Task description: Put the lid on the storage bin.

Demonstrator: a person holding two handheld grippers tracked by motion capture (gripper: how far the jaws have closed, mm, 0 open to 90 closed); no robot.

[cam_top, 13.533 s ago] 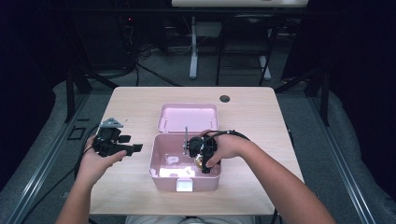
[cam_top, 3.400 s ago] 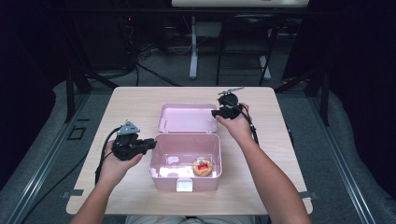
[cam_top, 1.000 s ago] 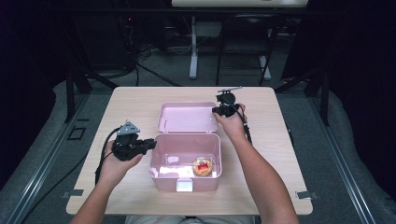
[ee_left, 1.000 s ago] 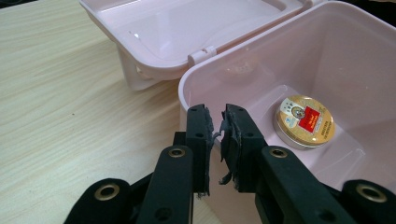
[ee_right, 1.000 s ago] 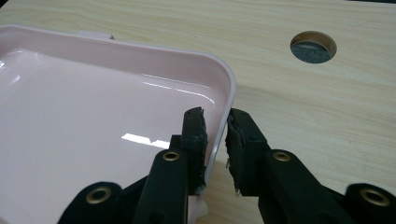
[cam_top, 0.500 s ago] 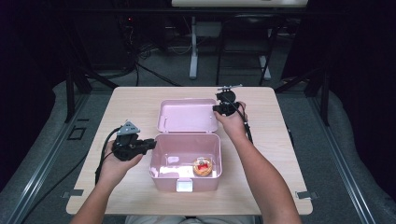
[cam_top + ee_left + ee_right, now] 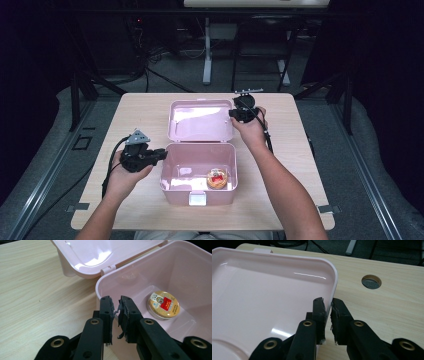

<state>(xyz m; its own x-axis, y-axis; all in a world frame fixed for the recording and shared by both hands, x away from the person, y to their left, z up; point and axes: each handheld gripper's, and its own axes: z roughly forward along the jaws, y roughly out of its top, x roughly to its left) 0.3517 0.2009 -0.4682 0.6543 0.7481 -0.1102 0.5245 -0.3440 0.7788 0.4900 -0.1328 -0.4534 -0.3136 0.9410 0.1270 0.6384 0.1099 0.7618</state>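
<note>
1. The left gripper [image 7: 159, 153], a black two-jaw tool held in the person's left hand [image 7: 125, 172], is seen in the high view towards the left edge of the pale wooden table [image 7: 125, 117], just beside the left wall of the pink plastic box [image 7: 200, 192].
2. In the left gripper view its jaws are drawn nearly together, with only a narrow slit between the worn pads [image 7: 125, 315]; the rim of the box's left wall runs into that slit, and it is pinched there.
3. The box is set near the table's front edge, about midway between left and right, and is open at the top.
4. A small round gold tin with a red label [image 7: 163, 305] is seen lying flat on the box floor, towards the front right corner.
5. The glossy pink hinged lid [image 7: 200, 120] is raised behind the box, towards the table's far edge, its inner face turned up.
6. The right gripper [image 7: 234, 114], held in the right hand [image 7: 251, 131], is placed at the right edge of the lid.
7. In the right gripper view its jaws have just been closing, and the lid's rim is nipped between the pads [image 7: 320, 311].
8. A round cable hole [image 7: 371, 281] is seen in the table beyond the lid, near the far right corner.
</note>
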